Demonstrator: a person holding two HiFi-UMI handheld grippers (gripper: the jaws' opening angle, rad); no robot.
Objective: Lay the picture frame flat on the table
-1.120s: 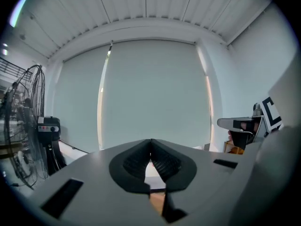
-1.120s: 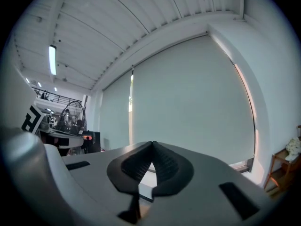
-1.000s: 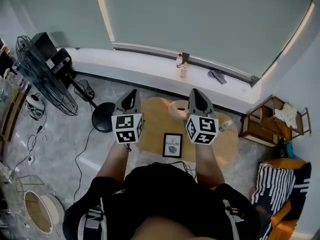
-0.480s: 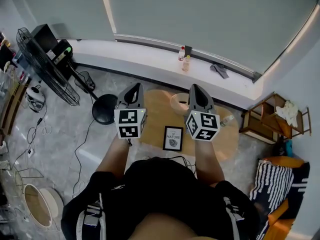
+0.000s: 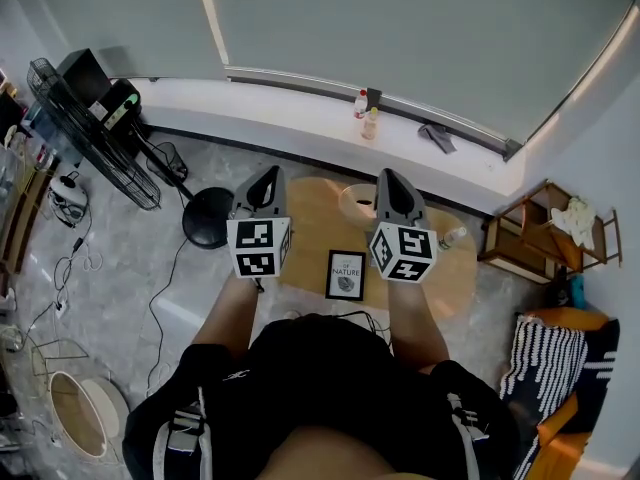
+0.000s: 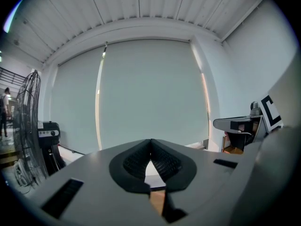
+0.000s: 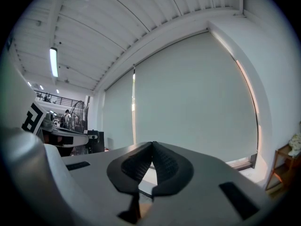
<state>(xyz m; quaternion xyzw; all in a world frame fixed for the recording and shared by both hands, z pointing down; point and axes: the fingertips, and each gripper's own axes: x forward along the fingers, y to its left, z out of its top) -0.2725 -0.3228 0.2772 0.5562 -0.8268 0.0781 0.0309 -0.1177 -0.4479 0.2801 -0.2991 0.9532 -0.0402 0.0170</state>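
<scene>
In the head view a black picture frame [image 5: 345,274] with a white print reading "NATURE" stands near the front edge of the round wooden table [image 5: 310,223], its face toward me. Whether it leans or lies flat I cannot tell. My left gripper [image 5: 265,180] hangs above the table's left side, left of the frame and apart from it. To the frame's right my right gripper [image 5: 390,182] is also raised. Both point toward the window. The left gripper view has the left gripper [image 6: 150,142] shut with nothing in it; the right gripper [image 7: 152,145] is likewise shut and empty.
A pale round bowl-like object [image 5: 357,206] sits at the table's back and a small bottle [image 5: 452,236] lies at its right. A standing fan [image 5: 95,133] is on the floor to the left, a wooden shelf [image 5: 545,233] to the right. Bottles [image 5: 366,118] stand on the window sill.
The head view has shifted slightly. Both grippers stay raised beside the frame, and the frame has not moved.
</scene>
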